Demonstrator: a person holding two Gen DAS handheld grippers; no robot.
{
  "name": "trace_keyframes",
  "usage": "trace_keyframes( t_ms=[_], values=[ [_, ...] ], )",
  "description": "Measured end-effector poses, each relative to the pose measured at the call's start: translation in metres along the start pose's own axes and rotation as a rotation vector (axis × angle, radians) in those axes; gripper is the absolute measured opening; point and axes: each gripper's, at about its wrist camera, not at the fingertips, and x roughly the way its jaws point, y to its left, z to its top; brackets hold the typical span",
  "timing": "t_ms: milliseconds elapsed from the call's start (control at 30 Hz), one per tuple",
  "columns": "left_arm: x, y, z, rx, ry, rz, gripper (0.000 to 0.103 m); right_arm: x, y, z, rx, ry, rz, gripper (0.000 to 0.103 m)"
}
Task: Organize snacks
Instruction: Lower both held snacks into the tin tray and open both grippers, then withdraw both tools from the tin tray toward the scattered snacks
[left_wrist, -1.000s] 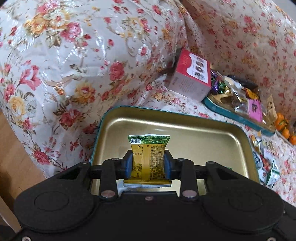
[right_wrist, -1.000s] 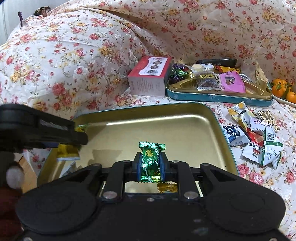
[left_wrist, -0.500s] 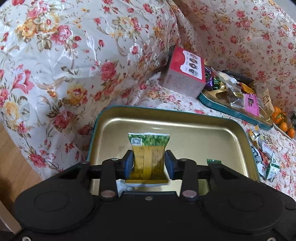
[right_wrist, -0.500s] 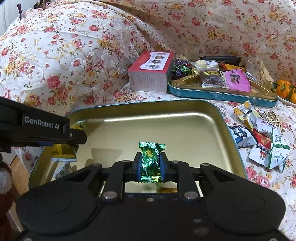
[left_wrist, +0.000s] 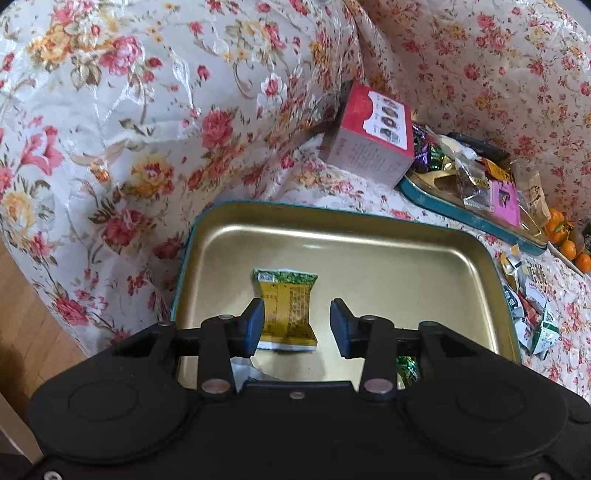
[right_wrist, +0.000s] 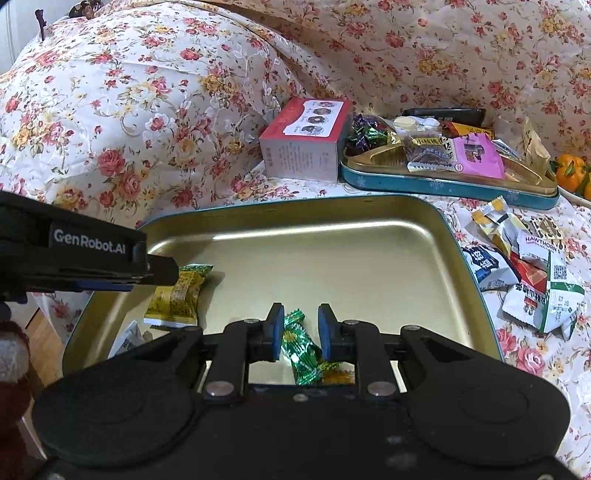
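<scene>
A gold tin tray (left_wrist: 332, 218) (right_wrist: 295, 201) with a teal rim lies on the floral sofa cover. My left gripper (left_wrist: 296, 325) is open over the tray's near left part. A yellow and green snack packet (left_wrist: 286, 310) (right_wrist: 177, 295) lies flat in the tray between the jaws, close to the left pad and clear of the right one. My right gripper (right_wrist: 300, 332) is shut on a green foil candy (right_wrist: 299, 347), which hangs tilted between the pads. An orange candy (right_wrist: 338, 376) lies in the tray just under it. A white wrapper (left_wrist: 243, 369) lies by the near left corner.
A red and white box (right_wrist: 306, 144) stands behind the tray. Beside it a second teal tin (right_wrist: 443, 181) holds several snacks. Loose packets (right_wrist: 528, 273) lie right of the tray, with oranges (right_wrist: 570, 171) at the far right. Wood floor (left_wrist: 22, 332) lies beyond the sofa's left edge.
The left jaws have opened and let go of the yellow packet, which now rests in the tray. The green candy has tipped sideways and sits lower between the right pads.
</scene>
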Motion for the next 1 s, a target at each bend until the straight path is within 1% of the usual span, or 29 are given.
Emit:
trace_keyframes(
  t_ms=[267,533,767,1000],
  values=[
    [-0.002,-0.006,-0.003,0.02,0.011,0.008,0.048,-0.01,-0.003,-0.004,0.014,-0.003,-0.006,0.022],
    [-0.005,-0.021,-0.008,0.076,0.005,0.003,0.048,-0.028,-0.016,-0.01,0.027,-0.02,-0.031,0.022],
    [-0.008,-0.039,-0.017,0.139,-0.009,0.0,0.048,-0.049,-0.044,-0.016,0.067,-0.049,-0.082,0.022],
    [-0.011,-0.065,-0.034,0.222,-0.014,-0.021,0.048,-0.07,-0.089,-0.028,0.115,-0.075,-0.173,0.022]
  ],
)
